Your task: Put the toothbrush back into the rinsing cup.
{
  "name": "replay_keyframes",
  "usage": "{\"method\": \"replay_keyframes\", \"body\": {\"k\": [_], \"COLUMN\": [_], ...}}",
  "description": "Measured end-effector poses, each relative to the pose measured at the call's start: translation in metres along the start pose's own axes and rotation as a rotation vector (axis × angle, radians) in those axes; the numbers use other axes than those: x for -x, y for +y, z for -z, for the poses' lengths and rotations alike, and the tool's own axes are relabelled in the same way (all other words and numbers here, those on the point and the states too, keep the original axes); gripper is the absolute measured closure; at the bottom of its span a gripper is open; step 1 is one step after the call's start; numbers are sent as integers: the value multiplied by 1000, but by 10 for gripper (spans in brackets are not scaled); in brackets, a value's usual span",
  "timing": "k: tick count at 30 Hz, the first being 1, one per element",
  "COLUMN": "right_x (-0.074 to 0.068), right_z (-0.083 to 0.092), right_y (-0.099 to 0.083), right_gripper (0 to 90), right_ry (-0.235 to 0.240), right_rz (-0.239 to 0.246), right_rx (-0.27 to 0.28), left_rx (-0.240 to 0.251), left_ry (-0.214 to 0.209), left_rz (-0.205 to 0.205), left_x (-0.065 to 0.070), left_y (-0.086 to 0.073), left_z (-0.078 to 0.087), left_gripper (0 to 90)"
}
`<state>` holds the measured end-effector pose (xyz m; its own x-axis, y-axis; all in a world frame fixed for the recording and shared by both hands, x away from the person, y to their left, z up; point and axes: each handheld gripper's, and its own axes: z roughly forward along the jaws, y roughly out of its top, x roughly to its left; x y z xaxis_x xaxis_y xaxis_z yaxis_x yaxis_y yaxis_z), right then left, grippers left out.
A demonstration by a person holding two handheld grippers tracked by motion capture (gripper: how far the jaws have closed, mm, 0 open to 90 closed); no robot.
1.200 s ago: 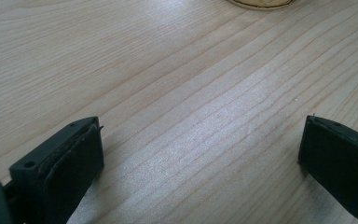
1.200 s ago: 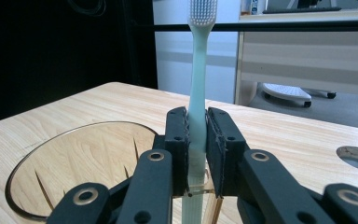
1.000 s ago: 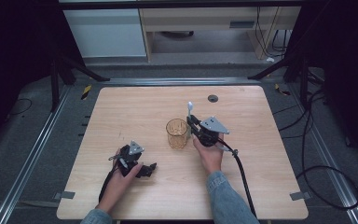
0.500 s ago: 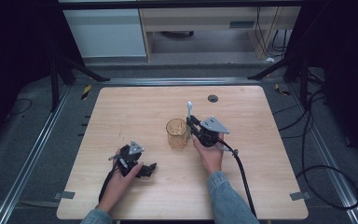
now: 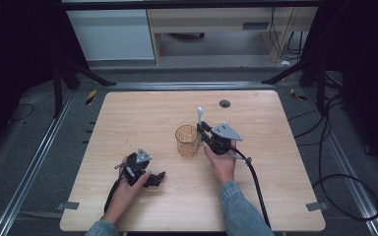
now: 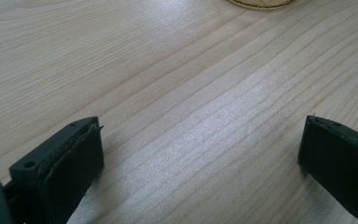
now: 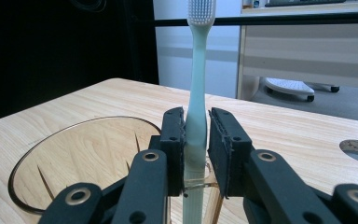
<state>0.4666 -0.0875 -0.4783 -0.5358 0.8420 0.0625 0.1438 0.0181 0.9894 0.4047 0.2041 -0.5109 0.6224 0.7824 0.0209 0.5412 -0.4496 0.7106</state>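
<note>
Toothbrush, pale green with white bristles, stands upright, clamped by its handle between the closed jaws of the right gripper. Its lower end sits at the rim of an amber transparent cup, just beside the cup on the person's right in the high view. The cup stands near the middle of the wooden table. The left gripper rests low on the table, well apart from the cup, jaws spread wide with nothing between them.
</note>
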Motion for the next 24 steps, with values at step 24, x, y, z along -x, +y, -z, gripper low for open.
{"method": "replay_keyframes", "body": {"k": [24], "right_x": [-1], "right_z": [8], "right_y": [12], "right_gripper": [547], "right_ry": [-13], "right_rz": [3], "right_rx": [-24], "left_rx": [0], "left_ry": [0], "left_rz": [0], "left_x": [0], "left_y": [0], "left_z": [0], "left_gripper": [0]}}
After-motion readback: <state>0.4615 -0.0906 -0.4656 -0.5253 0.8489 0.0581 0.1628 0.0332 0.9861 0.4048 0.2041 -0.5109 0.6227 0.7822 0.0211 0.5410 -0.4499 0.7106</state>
